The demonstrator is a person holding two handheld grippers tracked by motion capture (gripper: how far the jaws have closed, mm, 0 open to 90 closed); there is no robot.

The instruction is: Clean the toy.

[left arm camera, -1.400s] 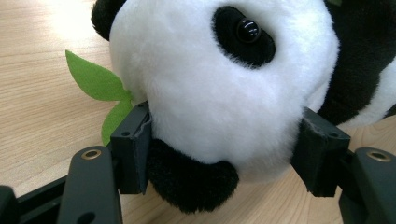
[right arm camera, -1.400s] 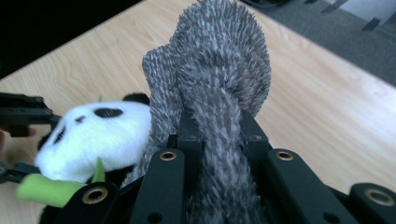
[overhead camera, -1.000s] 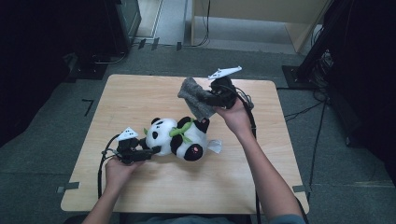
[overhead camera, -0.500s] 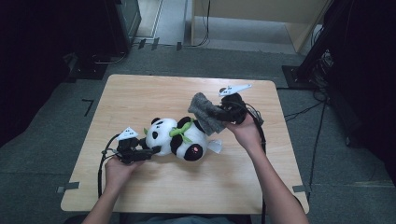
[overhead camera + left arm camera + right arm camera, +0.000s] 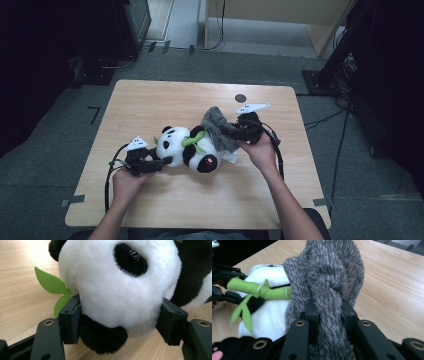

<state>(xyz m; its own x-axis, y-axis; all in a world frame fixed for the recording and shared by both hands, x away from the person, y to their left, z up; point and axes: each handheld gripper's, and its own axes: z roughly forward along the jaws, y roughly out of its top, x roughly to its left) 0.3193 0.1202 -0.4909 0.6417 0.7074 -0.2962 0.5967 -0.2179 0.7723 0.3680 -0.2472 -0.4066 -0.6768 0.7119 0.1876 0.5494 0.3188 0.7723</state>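
A black and white plush panda (image 5: 187,150) lies on its back on the wooden table (image 5: 165,100), with a green bamboo stalk (image 5: 262,291) across its chest. My left gripper (image 5: 159,162) is shut on the panda's head (image 5: 117,287), one jaw pressing into each side. Green felt leaves (image 5: 53,288) stick out beside the left jaw. My right gripper (image 5: 231,134) is shut on a fuzzy grey knitted cloth (image 5: 329,277) and holds it low over the panda's lower body. The cloth (image 5: 219,129) bunches between the jaws and drapes onto the toy.
A small dark round disc (image 5: 240,98) sits near the table's far edge. Black cables (image 5: 107,175) trail from both grippers. Dark equipment stands (image 5: 345,60) and floor cables surround the table.
My right hand has come down and toward the panda with the grey cloth, which now rests on the toy's lower body. My left hand and the panda have stayed put.
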